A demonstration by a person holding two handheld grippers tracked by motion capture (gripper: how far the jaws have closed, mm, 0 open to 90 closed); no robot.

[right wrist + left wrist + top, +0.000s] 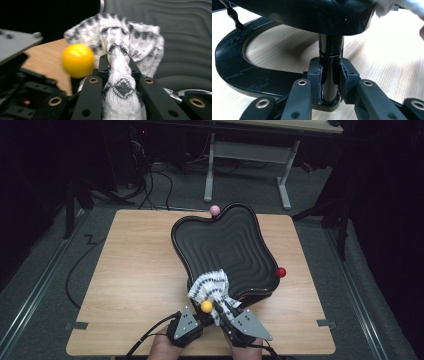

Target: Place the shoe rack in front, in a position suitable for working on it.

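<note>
Cloth (pixel 120 75) bunched in right claw (pixel 119 67) hides tray's (pixel 225 245) near rim.

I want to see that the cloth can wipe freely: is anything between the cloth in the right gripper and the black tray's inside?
Nothing visible. The cloth, clamped in the right gripper, already drapes over the tray rim onto its bare ridged surface. The yellow ball sits beside the cloth, not in its way.

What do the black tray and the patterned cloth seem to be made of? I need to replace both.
The black tray looks like glossy moulded plastic or lacquer: its rippled surface and stem reflect light. The cloth, gripped by the right gripper, looks like soft knitted or terry fabric: fuzzy white weave with dark markings, matte.
</note>
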